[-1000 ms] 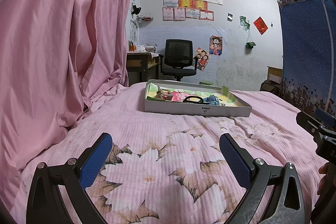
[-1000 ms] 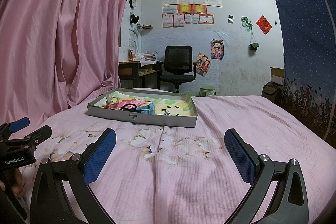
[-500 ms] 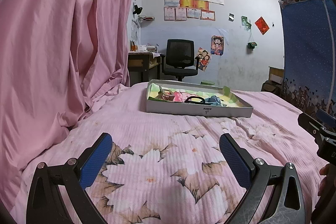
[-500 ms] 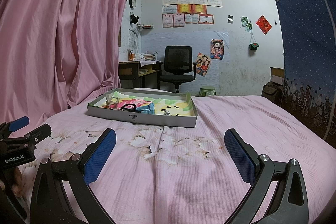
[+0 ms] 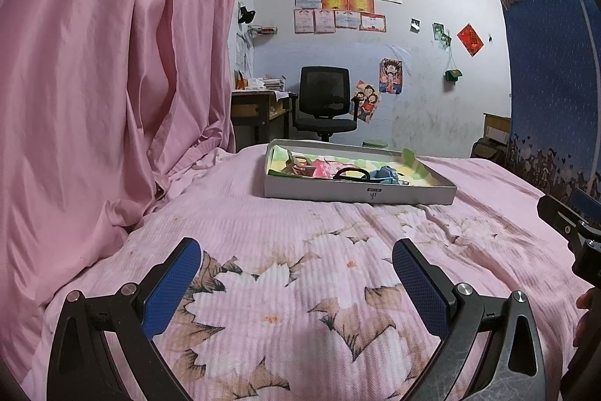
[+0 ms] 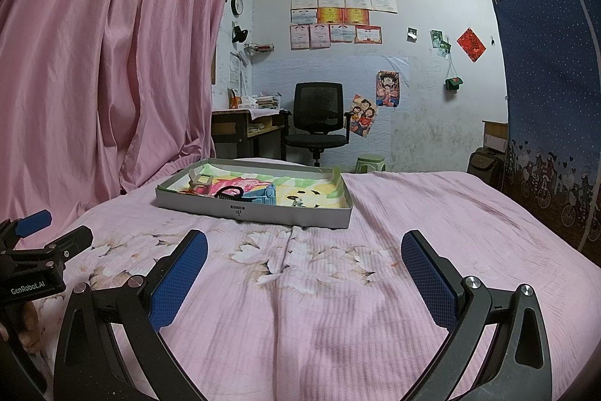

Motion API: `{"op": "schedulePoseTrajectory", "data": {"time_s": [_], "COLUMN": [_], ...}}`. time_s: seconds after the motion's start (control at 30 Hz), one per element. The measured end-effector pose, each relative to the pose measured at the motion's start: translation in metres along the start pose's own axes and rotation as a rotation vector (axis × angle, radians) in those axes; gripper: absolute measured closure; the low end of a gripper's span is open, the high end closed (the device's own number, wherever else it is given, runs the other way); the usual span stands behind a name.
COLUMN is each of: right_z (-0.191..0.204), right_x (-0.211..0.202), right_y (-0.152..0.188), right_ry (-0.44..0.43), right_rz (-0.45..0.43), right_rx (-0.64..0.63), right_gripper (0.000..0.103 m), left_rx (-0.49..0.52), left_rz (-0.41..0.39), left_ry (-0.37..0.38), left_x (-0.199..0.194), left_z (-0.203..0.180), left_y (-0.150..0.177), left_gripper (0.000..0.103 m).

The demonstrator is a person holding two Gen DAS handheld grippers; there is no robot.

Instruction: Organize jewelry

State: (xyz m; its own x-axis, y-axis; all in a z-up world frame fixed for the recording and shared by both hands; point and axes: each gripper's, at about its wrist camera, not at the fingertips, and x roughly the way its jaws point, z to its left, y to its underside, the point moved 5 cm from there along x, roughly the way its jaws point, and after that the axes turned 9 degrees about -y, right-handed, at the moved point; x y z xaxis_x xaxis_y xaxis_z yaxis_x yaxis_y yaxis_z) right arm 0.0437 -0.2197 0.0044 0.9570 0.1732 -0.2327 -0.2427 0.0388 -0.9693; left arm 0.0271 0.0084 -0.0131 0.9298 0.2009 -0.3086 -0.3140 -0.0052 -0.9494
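A shallow grey tray (image 5: 357,193) (image 6: 195,205) lies on the pink bed ahead of both grippers. It holds a black hair tie (image 5: 351,173) (image 6: 230,192), a blue clip (image 5: 383,173) (image 6: 263,198), a pale clip (image 6: 201,181) and a small earring-like piece (image 6: 298,202) on colourful paper. My left gripper (image 5: 296,260) is open and empty above the bedspread, well short of the tray. My right gripper (image 6: 304,252) is open and empty too, to the right of the left one.
A pink curtain (image 5: 112,81) hangs at the left. The floral bedspread (image 5: 300,288) fills the foreground. A black office chair (image 6: 317,123) and a desk (image 6: 240,126) stand beyond the bed. A blue patterned cloth (image 6: 544,100) hangs at the right.
The left wrist view has tilted slightly, so the tray sits a little lower in it. The right gripper has barely moved. Both grippers stay open.
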Motion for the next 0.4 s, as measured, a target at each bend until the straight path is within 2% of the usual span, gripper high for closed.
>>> {"op": "schedulePoseTrajectory", "data": {"time_s": [0.4], "right_z": [0.0002], "right_x": [0.0], "right_y": [0.0002], "right_ry": [0.0], "right_rz": [0.001], "right_rx": [0.0], "right_gripper": [0.001], "left_rx": [-0.005], "left_rz": [0.007], "left_ry": [-0.002], "left_x": [0.0006], "left_z": [0.0022], "left_y": [0.0019], "left_gripper": [0.0]}}
